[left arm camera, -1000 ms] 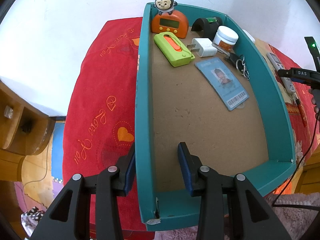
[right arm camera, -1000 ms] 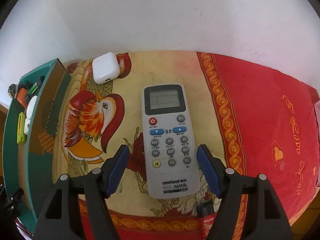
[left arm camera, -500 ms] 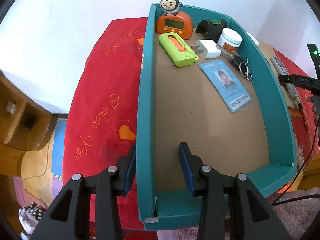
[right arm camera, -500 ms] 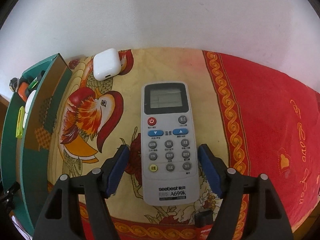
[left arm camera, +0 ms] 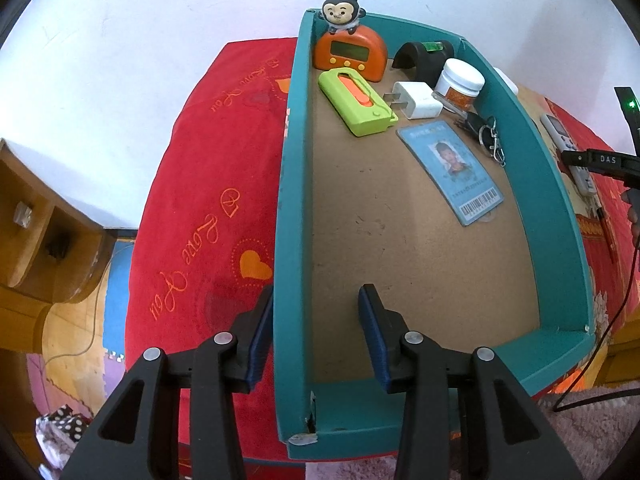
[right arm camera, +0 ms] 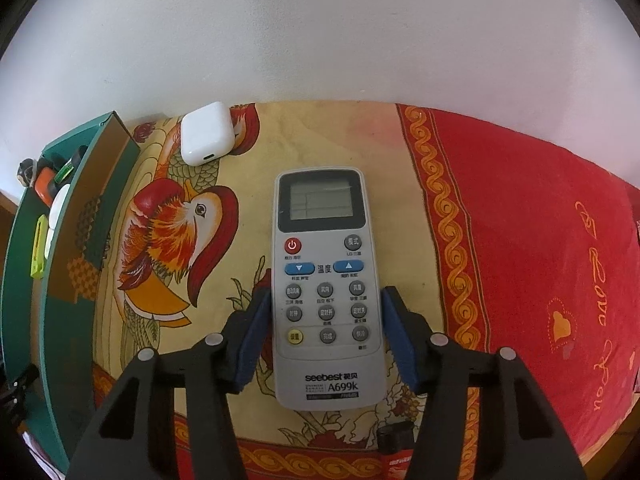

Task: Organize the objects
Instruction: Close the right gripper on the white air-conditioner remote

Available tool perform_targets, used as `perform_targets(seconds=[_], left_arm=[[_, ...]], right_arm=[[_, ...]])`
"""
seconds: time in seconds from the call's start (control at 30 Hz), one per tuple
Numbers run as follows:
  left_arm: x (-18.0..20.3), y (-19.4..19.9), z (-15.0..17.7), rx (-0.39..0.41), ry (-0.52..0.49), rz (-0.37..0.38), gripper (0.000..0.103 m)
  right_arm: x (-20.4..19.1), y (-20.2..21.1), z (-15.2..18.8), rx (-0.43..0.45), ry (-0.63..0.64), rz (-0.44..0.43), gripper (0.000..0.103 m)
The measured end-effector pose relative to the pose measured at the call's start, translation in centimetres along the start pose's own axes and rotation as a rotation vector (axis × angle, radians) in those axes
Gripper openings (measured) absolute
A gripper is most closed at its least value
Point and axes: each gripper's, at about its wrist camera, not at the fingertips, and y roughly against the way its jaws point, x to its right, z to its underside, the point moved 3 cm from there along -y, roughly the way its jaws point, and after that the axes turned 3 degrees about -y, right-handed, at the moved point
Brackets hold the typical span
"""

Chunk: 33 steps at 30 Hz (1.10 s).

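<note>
A grey remote control (right arm camera: pixel 324 240) lies on the yellow bird-print cloth (right arm camera: pixel 160 240). My right gripper (right arm camera: pixel 326 292) straddles the remote's lower half. Its jaws are closing, and both blue pads (right arm camera: pixel 256 340) meet the remote's sides. My left gripper (left arm camera: pixel 316 304) is open astride the left wall of the teal box (left arm camera: pixel 552 208). The outer pad touches that wall and the inner pad stands off it. At the box's far end are an orange clock (left arm camera: pixel 350 54), a green device (left arm camera: pixel 358 102), a white charger (left arm camera: pixel 416 100), a jar (left arm camera: pixel 460 82), keys (left arm camera: pixel 486 132) and an ID card (left arm camera: pixel 452 168).
A white earbud case (right arm camera: pixel 206 138) rests on the cloth beyond the remote, near the white wall. A small black-capped object (right arm camera: pixel 394 440) lies close to the cloth's near edge. Red blanket (right arm camera: pixel 540 260) spreads to the right. Wooden furniture (left arm camera: pixel 36 240) stands left of the bed, and a cable (left arm camera: pixel 600 340) hangs right of the box.
The right jaws have come in from well clear of the remote to its sides. The left gripper and the box keep the same relation.
</note>
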Motion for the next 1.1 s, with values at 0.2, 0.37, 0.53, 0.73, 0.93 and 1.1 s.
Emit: perform_targets(seconds=[0.2, 0.37, 0.53, 0.73, 0.93, 1.1], left_arm=[[0.1, -0.1, 0.0, 0.001, -0.007, -0.001, 0.043], [0.1, -0.1, -0.1, 0.002, -0.01, 0.001, 0.043], [0.1, -0.1, -0.1, -0.002, -0.016, 0.001, 0.043], [0.2, -0.1, -0.2, -0.003, -0.022, 0.002, 0.043], [0.2, -0.1, -0.3, -0.003, -0.023, 0.003, 0.043], [0.2, -0.1, -0.3, -0.001, -0.024, 0.003, 0.043]], right_arm=[[1.3, 0.2, -0.2, -0.027, -0.085, -0.09, 0.055], [1.0, 1.0, 0.2, -0.005, -0.086, -0.084, 0.054], [0.1, 1.0, 0.6, -0.014, -0.076, -0.078, 0.054], [-0.7, 0.8, 1.0, -0.03, -0.083, -0.099, 0.054], [-1.5, 1.6, 1.7, -0.041, -0.111, -0.151, 0.054], [-3.5, 0.7, 3.1, -0.071, -0.014, -0.075, 0.054]])
